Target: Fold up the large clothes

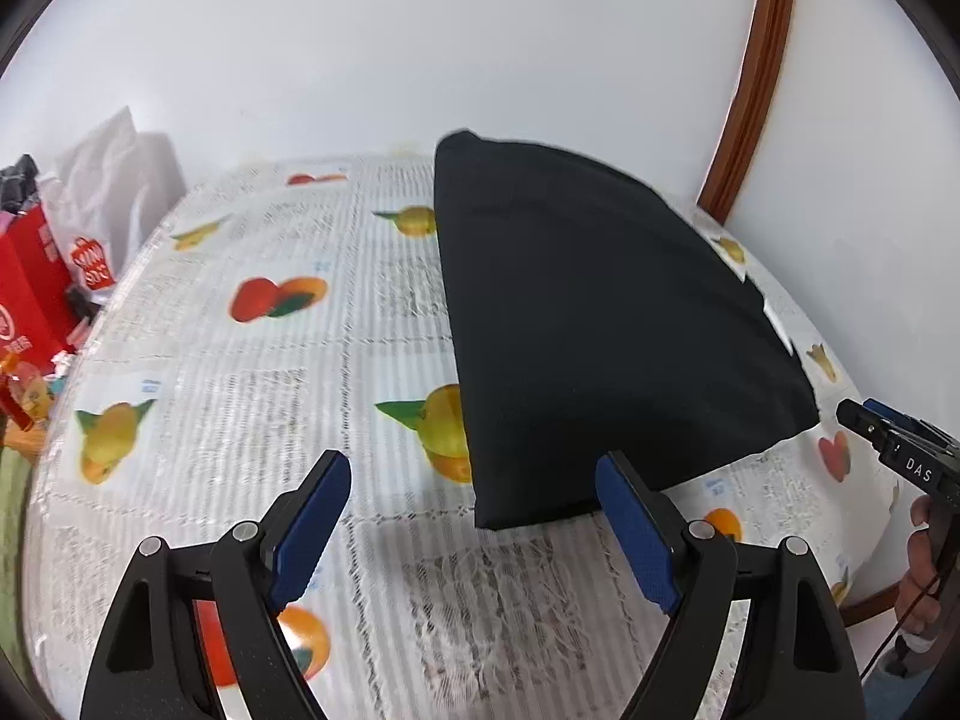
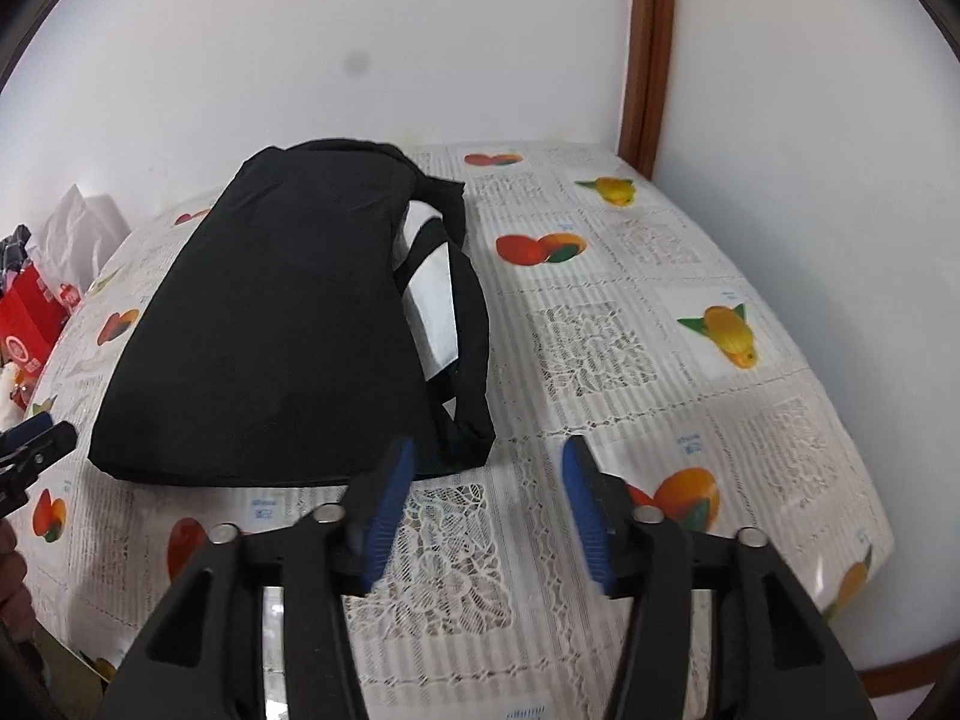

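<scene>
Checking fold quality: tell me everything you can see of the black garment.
The black garment is matte, soft-looking fabric, folded into a flat, roughly rectangular stack with neat edges. It lies on the fruit-print tablecloth, near the wall. On its right side, white panels with black stripes and a black band stick out from under the top layer. Both the left gripper and right gripper are open, near its front edge, holding nothing.

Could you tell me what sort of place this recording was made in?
Probably a room in a home: a table under a fruit-print lace tablecloth, a folded black garment, shopping bags and a wood-trimmed white wall.
</scene>
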`<action>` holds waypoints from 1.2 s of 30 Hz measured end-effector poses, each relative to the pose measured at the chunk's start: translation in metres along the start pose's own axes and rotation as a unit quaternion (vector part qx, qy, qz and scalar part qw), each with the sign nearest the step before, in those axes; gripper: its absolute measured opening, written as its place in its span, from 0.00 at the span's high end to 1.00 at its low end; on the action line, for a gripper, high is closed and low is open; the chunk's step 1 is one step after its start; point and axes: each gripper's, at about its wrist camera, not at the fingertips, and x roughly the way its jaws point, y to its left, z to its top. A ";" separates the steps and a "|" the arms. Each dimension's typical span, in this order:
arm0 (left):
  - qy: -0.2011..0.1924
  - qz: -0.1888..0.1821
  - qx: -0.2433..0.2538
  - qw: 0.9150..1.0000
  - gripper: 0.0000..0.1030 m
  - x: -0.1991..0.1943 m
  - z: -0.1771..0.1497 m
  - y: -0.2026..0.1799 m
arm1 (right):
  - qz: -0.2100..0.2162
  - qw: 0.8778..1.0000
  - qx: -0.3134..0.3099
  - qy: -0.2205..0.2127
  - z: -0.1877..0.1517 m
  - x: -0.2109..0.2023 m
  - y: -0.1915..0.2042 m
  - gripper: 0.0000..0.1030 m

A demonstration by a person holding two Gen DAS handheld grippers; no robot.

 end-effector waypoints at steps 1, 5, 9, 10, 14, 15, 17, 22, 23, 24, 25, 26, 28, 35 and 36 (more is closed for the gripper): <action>-0.004 0.004 0.000 1.000 0.19 -0.006 0.000 0.000 | 0.001 1.000 -0.001 -0.003 0.000 -0.005 0.002 0.48; -0.015 0.016 -0.005 1.000 0.19 -0.034 -0.001 0.001 | 0.011 1.000 0.008 -0.011 0.003 -0.031 0.008 0.42; -0.027 0.017 -0.005 0.999 0.18 -0.065 -0.002 0.000 | -0.006 0.999 0.007 -0.038 0.005 -0.065 0.017 0.21; -0.032 0.022 -0.004 0.999 0.17 -0.072 -0.004 -0.001 | -0.008 0.999 0.005 -0.044 0.004 -0.075 0.020 0.17; -0.061 0.032 -0.005 0.998 0.10 -0.104 -0.012 -0.004 | -0.012 0.998 -0.008 -0.061 -0.004 -0.105 0.028 0.09; -0.066 0.033 -0.007 0.997 0.09 -0.110 -0.015 -0.004 | -0.010 0.998 -0.009 -0.064 -0.008 -0.112 0.029 0.07; -0.075 0.037 -0.007 0.996 0.07 -0.121 -0.019 -0.003 | -0.007 0.998 -0.009 -0.069 -0.014 -0.122 0.031 0.04; -0.087 0.039 -0.002 0.995 0.07 -0.139 -0.027 -0.004 | -0.017 0.997 -0.024 -0.074 -0.025 -0.138 0.037 0.03; -0.091 0.042 0.001 0.995 0.07 -0.142 -0.028 -0.005 | -0.016 0.997 -0.022 -0.075 -0.026 -0.139 0.036 0.03; -0.094 0.045 0.002 0.995 0.07 -0.143 -0.028 -0.006 | -0.016 0.997 -0.020 -0.075 -0.027 -0.140 0.036 0.03; -0.095 0.048 0.004 0.994 0.07 -0.144 -0.029 -0.006 | -0.016 0.997 -0.019 -0.075 -0.028 -0.140 0.036 0.03; -0.096 0.051 0.003 0.994 0.07 -0.144 -0.030 -0.007 | -0.017 0.997 -0.019 -0.074 -0.029 -0.140 0.036 0.03; -0.093 0.055 0.002 0.994 0.07 -0.142 -0.031 -0.007 | -0.019 0.997 -0.020 -0.071 -0.030 -0.138 0.036 0.03; -0.084 0.060 0.001 0.995 0.07 -0.133 -0.032 -0.007 | -0.026 0.997 -0.020 -0.064 -0.031 -0.133 0.036 0.03; -0.085 0.059 0.001 0.995 0.07 -0.133 -0.032 -0.007 | -0.027 0.997 -0.019 -0.064 -0.032 -0.133 0.036 0.03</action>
